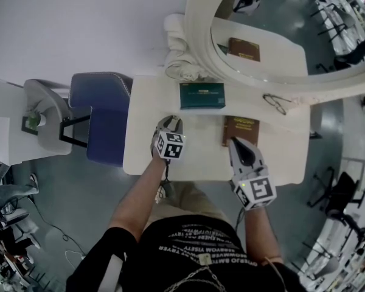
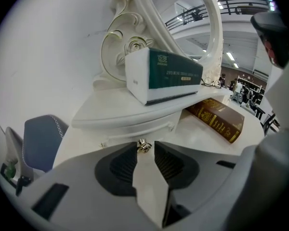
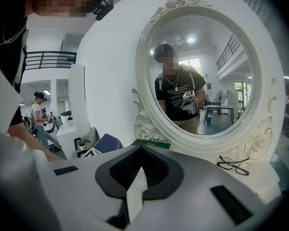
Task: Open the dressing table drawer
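Left hand-held gripper [image 2: 145,146]: jaws stand well apart and point down at the front of the white table [image 1: 280,163]. In the left gripper view a small gold knob [image 2: 143,147] sits in the gap right at the jaw tips. The pads do not press on it, so nothing is gripped.

Drawer [image 2: 135,129]: a narrow white front directly under the raised shelf [image 2: 120,110] at the back of the table. The knob is fixed to its middle. The front lies in line with the shelf edge above it, so the drawer reads as closed. The head view does not show it; the left hand-held gripper covers that spot.

Right hand-held gripper [image 1: 234,142]: jaw tips together, with nothing between them. It is held over the near right part of the table, just beside the near end of a brown book [image 1: 240,130], well apart from the drawer. Its own view looks level across the table toward the mirror.

Other items noted:
- Green and white box [image 2: 166,73] lies on the raised shelf, above the drawer.
- Brown book lies flat on the table, right of the drawer.
- Spectacles [image 1: 277,104] lie folded open near the base of the oval mirror [image 1: 196,29], right of the box.
- Blue padded chair [image 1: 106,114] stands against the table's left end.
- The mirror reflects the person in a black printed shirt.
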Demonstrator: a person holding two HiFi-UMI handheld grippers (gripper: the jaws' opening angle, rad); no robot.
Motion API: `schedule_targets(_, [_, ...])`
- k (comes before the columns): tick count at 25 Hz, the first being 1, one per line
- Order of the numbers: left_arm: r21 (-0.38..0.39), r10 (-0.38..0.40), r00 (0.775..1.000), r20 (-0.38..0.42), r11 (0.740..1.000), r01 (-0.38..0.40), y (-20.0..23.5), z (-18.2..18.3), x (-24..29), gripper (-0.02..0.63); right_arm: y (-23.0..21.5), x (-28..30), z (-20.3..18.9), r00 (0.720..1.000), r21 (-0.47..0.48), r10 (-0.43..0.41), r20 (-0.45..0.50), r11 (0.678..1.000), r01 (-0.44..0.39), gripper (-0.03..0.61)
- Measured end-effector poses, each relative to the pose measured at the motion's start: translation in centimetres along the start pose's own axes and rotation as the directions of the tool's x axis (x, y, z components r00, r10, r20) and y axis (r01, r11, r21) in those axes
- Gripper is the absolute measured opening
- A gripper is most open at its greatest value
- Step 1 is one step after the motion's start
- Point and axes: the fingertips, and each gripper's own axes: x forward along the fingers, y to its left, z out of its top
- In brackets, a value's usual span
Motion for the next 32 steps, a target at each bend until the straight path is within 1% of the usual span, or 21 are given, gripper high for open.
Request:
schedule_targets(2, [-0.003, 0.016, 1.0, -0.008, 1.0, -0.016, 0.2, -0.1, 0.1, 0.106, 0.0, -0.3, 0.0, 1.0, -0.001, -0.002, 0.003, 1.0, 0.002, 0.003])
schedule_targets(3, [-0.01, 0.023, 1.0, -0.013, 1.0, -0.023, 0.2, -0.2, 0.1, 0.097, 0.0, -0.4, 0.0, 1.0, -0.005, -0.003, 0.006, 1.0, 0.003, 0.003])
schedule_targets(6, [-0.034, 0.028, 0.999, -0.023, 0.999, -0.029, 0.2, -0.2, 0.0, 0.097, 0.1, -0.8, 0.0, 1.0, -0.004, -0.005, 0.009, 1.0, 0.006, 0.003])
schedule_targets(10, [-0.037, 0.02, 1.0, -0.011, 0.999, -0.02, -0.1, -0.3, -0.3, 0.095, 0.4, -1.3, -0.1, 1.0, -0.002, -0.007, 0.008, 1.0, 0.007, 0.003])
schedule_targets(20, [-0.04, 0.0, 1.0, -0.03, 0.999, -0.001, -0.7, -1.6, -1.1, 0.094, 0.9, -2.8, -0.2, 0.999, 0.004, -0.03, 0.018, 1.0, 0.03, 0.003])
schedule_targets(32, [-0.033, -0.018, 0.999, -0.042, 0.999, 0.016, -1.0, -2.9, -2.1, 0.094, 1.9, -3.3, -0.3, 0.999, 0.008, -0.042, 0.02, 0.999, 0.042, 0.003])
